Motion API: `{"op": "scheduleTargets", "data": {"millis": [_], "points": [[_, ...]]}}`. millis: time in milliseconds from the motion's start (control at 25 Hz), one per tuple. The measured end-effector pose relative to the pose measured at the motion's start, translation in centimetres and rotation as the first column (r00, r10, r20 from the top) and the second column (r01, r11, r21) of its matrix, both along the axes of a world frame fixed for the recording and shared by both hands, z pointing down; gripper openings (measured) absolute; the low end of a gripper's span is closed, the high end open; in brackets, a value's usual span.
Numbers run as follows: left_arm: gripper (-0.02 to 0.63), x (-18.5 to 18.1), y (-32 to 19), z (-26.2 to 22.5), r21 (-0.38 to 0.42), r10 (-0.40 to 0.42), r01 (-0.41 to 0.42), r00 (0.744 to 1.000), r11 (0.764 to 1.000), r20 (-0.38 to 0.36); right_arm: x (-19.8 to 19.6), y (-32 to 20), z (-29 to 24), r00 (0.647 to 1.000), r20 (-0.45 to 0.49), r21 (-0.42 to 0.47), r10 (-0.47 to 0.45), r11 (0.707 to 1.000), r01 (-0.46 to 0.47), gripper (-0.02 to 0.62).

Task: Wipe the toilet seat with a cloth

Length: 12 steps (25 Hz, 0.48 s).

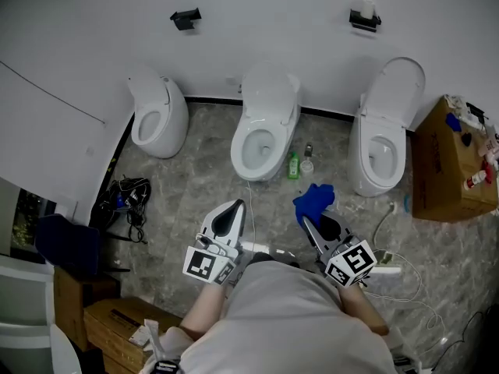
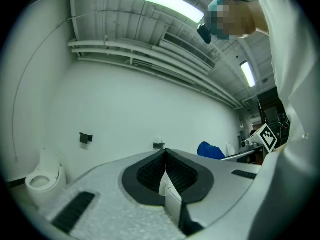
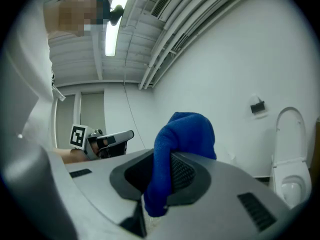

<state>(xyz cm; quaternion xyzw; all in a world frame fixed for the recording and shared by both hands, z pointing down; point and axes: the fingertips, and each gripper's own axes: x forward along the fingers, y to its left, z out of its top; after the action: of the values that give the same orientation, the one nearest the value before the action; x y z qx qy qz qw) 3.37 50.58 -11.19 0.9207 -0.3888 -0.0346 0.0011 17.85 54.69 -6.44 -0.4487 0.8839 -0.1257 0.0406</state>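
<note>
Right gripper (image 1: 314,224) clamps blue cloth (image 1: 314,199); bare floor (image 1: 195,185) reaches middle toilet (image 1: 265,127).

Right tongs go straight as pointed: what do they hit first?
Likely the middle toilet: in the head view the right tongs, shut on the blue cloth, aim at its bowl, the green bottle just right of that line. Their own view tilts up at the wall, so they might pass over it.
</note>
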Motion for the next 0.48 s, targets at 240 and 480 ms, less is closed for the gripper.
{"op": "scheduleTargets", "data": {"millis": [240,480], "points": [[0.009,-0.6,-3.7,1.1,-0.013,-0.038,0.038,0.999,0.999,-0.004,-1.1,-3.9,1.5,0.998,0.032,-0.04,-0.055,0.998,0.056,0.054],[0.009,-1.8,-10.9,3.3,0.006,0.022,-0.022,1.0,1.0,-0.022,-3.0,-11.2,4.1,0.999,0.036,-0.09,-0.03,0.995,0.033,0.052]]}}
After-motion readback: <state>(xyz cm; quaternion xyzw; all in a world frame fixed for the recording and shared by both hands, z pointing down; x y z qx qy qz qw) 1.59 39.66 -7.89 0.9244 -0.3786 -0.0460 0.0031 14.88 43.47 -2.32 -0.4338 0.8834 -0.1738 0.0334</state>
